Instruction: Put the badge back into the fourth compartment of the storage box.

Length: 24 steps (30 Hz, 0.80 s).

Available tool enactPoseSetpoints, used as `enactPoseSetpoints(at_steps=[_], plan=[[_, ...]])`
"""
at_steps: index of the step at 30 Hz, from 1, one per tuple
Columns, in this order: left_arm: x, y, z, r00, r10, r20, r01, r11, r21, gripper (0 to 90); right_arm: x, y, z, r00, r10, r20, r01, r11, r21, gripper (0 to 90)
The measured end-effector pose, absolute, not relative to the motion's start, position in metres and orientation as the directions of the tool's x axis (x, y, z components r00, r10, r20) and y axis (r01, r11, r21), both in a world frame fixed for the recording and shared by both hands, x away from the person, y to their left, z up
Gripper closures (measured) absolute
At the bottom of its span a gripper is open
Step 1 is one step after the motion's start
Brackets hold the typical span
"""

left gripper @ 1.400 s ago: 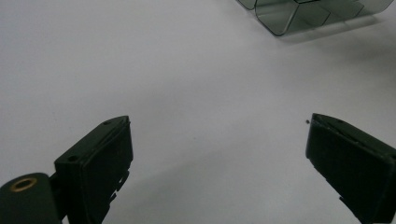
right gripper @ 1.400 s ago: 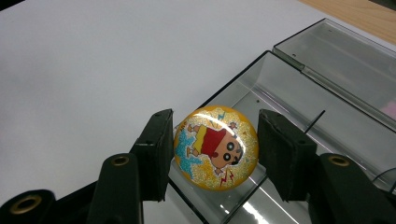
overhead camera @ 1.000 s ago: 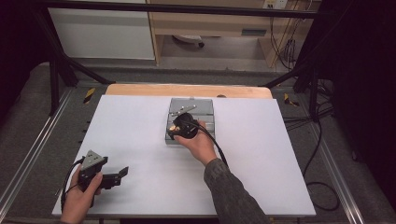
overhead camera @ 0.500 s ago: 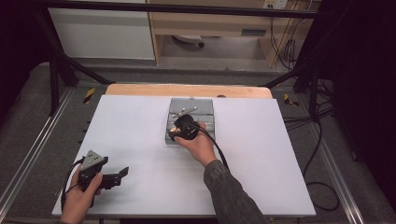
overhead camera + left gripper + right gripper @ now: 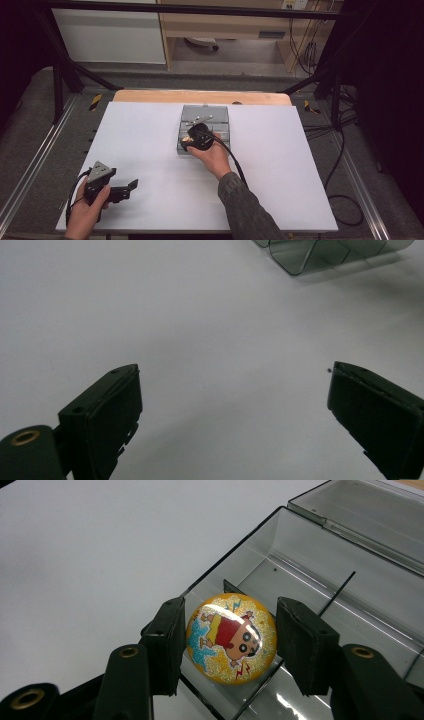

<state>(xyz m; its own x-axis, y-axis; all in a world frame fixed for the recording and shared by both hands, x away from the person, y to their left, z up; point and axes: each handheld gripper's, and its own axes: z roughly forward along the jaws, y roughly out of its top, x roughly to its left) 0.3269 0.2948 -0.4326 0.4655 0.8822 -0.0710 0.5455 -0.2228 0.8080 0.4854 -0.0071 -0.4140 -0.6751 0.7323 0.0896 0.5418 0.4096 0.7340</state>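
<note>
Your right gripper [image 5: 227,645] was closed on the round badge [image 5: 231,637], its two pads pressing the rim at 9 and 3 o'clock in the right gripper view; the printed face, a cartoon figure on glittered orange, was turned toward the camera; the badge was held over the near corner compartment of the clear plastic organiser box [image 5: 350,570], whose lid lay open at 1 o'clock in that view. From the high view, the right gripper [image 5: 192,140] stood at the box [image 5: 220,116] just above the centre of the white table [image 5: 280,165]; whether the badge was clear of the compartment wall or touching it could not be told.

Your left gripper [image 5: 235,410] was wide open and held nothing, resting low over bare table; in the high view it [image 5: 131,186] sat at 8 o'clock from the box, well apart from it.

Assessment of the badge: likely light and rigid; the domed, glossy face would be slippery and could scuff; the rim was the sound place to grip, as you did, across its widest part; a hold off that line could let it squirt out; the thin box walls looked brittle, so lower gently.
</note>
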Motion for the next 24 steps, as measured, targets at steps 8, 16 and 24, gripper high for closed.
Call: enactPoseSetpoints(at_steps=[8,16,24], plan=[[0.327,0.2948,-0.4327,0.465,0.883,-0.071,0.546,-0.223,0.807,7.4,0.4881,-0.0128,-0.4194,-0.656,0.743,0.128,0.569,0.376,0.732,47.1],[0.327,0.2943,-0.4329,0.467,0.882,-0.067,0.547,-0.229,0.806,7.4,0.4896,-0.012,-0.4195,-0.648,0.75,0.13,0.565,0.359,0.743,47.1],[0.327,0.294,-0.4329,0.471,0.879,-0.069,0.546,-0.23,0.806,7.4,0.4916,-0.0087,-0.4239,-0.642,0.756,0.126,0.568,0.359,0.74,47.1]])
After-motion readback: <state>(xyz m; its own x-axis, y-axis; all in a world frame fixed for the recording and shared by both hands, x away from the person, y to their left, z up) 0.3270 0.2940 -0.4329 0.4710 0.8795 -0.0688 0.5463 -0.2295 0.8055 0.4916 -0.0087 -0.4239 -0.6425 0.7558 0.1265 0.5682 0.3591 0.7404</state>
